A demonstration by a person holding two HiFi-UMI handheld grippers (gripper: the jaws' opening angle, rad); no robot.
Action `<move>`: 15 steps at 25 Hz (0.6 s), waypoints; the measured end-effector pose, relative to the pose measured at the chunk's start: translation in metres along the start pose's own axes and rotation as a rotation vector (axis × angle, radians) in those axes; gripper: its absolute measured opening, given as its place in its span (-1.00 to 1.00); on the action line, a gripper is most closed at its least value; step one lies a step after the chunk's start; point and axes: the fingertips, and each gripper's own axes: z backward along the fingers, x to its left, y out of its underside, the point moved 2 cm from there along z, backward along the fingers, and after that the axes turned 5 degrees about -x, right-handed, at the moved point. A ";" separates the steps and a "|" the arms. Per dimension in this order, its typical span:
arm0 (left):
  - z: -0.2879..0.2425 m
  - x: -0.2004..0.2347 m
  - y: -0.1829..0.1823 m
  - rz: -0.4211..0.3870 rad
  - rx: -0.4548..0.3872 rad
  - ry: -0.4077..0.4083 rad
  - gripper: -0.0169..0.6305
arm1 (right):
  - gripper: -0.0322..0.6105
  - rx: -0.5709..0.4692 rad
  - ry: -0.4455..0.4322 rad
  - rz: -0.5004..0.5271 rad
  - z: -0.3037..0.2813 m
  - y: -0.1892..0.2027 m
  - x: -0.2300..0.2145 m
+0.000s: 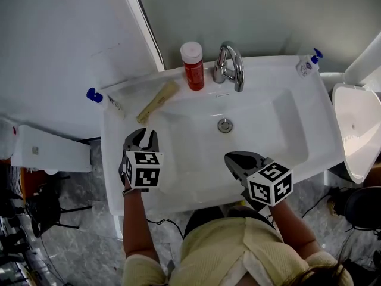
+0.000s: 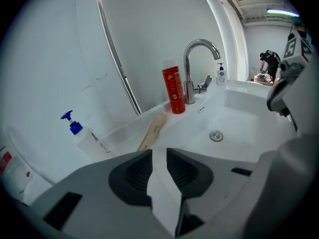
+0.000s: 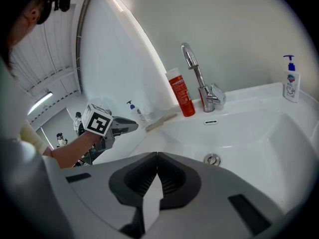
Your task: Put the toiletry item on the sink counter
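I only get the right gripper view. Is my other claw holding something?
Observer: No. In the left gripper view the left claw has its jaws a little apart, and only the white sink shows between them.
Operator: And where is my right claw hanging?
Observer: The head view shows the right claw, shut, above the front of the sink, on the person's side of the drain.

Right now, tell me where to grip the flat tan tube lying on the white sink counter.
Grip the flat tan tube mid-body, across its width, from above with the left gripper. It lies flat and diagonal, long edges exposed.
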 end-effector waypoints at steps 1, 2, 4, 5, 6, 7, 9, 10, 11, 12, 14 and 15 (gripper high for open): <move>0.003 -0.004 0.000 -0.003 0.001 0.003 -0.58 | -0.82 -0.001 -0.002 0.001 0.002 0.001 0.001; 0.006 -0.007 0.000 -0.003 0.002 0.008 -0.58 | -0.82 -0.001 -0.004 0.003 0.004 0.002 0.001; 0.012 -0.015 0.002 0.005 0.004 0.021 -0.58 | -0.82 -0.003 -0.007 0.004 0.007 0.004 0.001; 0.014 -0.020 0.003 0.013 0.006 0.027 -0.58 | -0.82 -0.003 -0.008 0.005 0.010 0.006 0.001; 0.017 -0.023 0.004 0.022 0.008 0.030 -0.58 | -0.82 -0.004 -0.008 0.006 0.012 0.006 0.001; 0.019 -0.026 0.005 0.032 0.010 0.032 -0.58 | -0.82 -0.005 -0.009 0.008 0.014 0.007 0.001; 0.024 -0.031 0.007 0.048 0.011 0.034 -0.58 | -0.82 -0.006 -0.010 0.013 0.018 0.009 0.002; 0.027 -0.034 0.008 0.056 0.009 0.036 -0.58 | -0.82 -0.007 -0.011 0.016 0.020 0.009 0.002; 0.030 -0.037 0.008 0.065 0.005 0.039 -0.58 | -0.82 -0.008 -0.012 0.020 0.022 0.010 0.003; 0.033 -0.039 0.009 0.078 0.002 0.040 -0.58 | -0.82 -0.008 -0.013 0.023 0.025 0.011 0.003; 0.041 -0.044 0.010 0.120 -0.005 0.039 -0.60 | -0.82 -0.010 -0.016 0.027 0.030 0.013 0.005; 0.045 -0.046 0.010 0.148 -0.010 0.040 -0.62 | -0.82 -0.012 -0.017 0.028 0.032 0.014 0.005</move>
